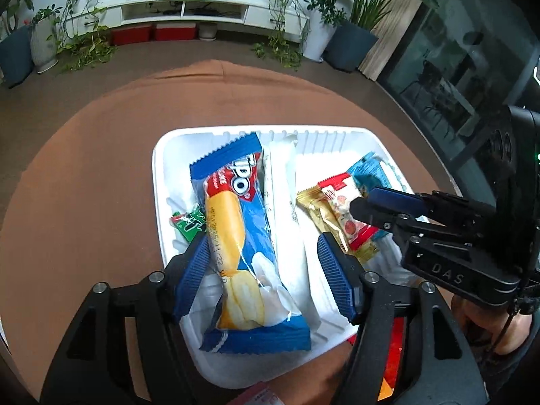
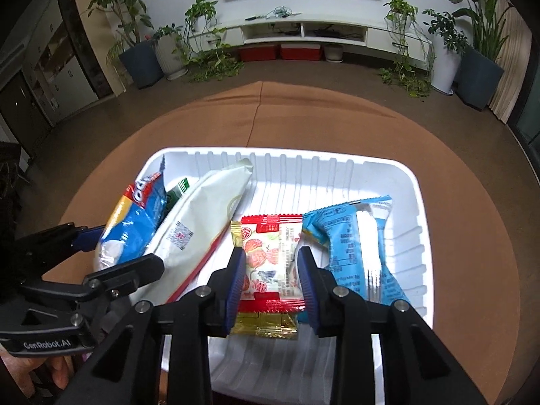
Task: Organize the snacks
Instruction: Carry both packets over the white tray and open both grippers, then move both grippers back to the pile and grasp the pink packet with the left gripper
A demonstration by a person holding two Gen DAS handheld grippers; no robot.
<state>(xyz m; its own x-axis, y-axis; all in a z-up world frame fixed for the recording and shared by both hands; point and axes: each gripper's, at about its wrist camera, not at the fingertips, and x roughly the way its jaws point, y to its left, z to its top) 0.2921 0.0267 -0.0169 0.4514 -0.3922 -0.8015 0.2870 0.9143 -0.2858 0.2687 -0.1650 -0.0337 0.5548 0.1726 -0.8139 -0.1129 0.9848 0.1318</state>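
While both sets of jaws stand wide, left gripper point(image 1: 261, 270) straddles blue cake packet point(image 1: 241, 236), left half of white tray point(image 1: 158, 155); right gripper point(image 2: 271, 287) straddles red-and-white snack packet point(image 2: 271, 256), lower centre, beside light-blue packet point(image 2: 357, 246).

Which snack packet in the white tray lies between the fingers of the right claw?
The red-edged packet with fruit pictures lies between the fingers of the right claw. The light blue packet lies just to its right, and the white packet to its left.
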